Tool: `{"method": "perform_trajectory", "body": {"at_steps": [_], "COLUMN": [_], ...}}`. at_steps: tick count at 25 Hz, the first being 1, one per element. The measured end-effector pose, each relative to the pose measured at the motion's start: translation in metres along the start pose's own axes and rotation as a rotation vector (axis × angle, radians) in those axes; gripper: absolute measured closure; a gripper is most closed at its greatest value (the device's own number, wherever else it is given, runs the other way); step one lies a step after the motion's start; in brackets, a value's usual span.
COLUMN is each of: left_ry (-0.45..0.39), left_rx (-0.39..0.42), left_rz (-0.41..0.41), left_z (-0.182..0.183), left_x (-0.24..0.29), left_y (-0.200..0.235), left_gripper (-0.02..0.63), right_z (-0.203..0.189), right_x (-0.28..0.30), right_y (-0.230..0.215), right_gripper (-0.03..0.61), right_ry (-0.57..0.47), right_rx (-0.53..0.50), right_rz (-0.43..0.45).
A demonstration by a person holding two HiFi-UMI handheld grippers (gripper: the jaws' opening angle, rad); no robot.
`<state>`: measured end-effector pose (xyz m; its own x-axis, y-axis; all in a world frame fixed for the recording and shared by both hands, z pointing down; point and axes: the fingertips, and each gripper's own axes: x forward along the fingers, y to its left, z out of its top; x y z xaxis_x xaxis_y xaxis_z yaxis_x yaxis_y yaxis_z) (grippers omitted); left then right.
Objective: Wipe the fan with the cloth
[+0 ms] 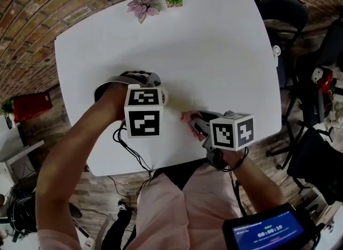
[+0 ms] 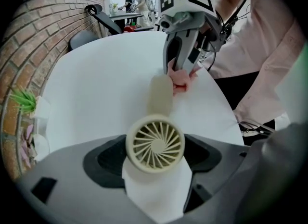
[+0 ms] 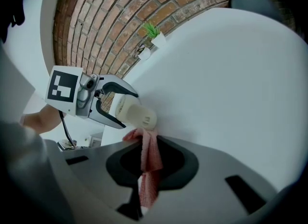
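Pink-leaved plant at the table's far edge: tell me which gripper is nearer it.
Left. The left gripper, jaws shut on the fan, sits directly below the pink-leaved plant in the head view; the right gripper, holding the red cloth, is lower and farther right.

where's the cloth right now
In the right gripper view the cloth is pinched between the jaws of the right gripper, its top end at the handle end of the fan, which the left gripper holds.
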<state>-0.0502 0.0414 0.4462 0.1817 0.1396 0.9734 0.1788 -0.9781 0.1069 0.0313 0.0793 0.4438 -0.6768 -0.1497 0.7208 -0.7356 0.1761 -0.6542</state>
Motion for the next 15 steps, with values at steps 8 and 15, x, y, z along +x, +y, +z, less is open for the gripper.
{"method": "perform_trajectory", "body": {"at_steps": [8,15], "left_ry": [0.047,0.105], "left_rx": [0.110,0.235], "left_rz": [-0.026,-0.046], "left_z": [-0.0002,-0.0018], "left_x": [0.0007,0.0012], "left_y": [-0.0019,-0.0038], "left_gripper": [0.244,0.244], "right_z": [-0.0038,-0.0035], "right_x": [-0.0032,-0.0052], "right_y": [-0.0013,-0.0025], "right_gripper": [0.548,0.548], "right_ry": [0.037,0.061], "right_rx": [-0.076,-0.139], "right_rz": [-0.021,-0.029]}}
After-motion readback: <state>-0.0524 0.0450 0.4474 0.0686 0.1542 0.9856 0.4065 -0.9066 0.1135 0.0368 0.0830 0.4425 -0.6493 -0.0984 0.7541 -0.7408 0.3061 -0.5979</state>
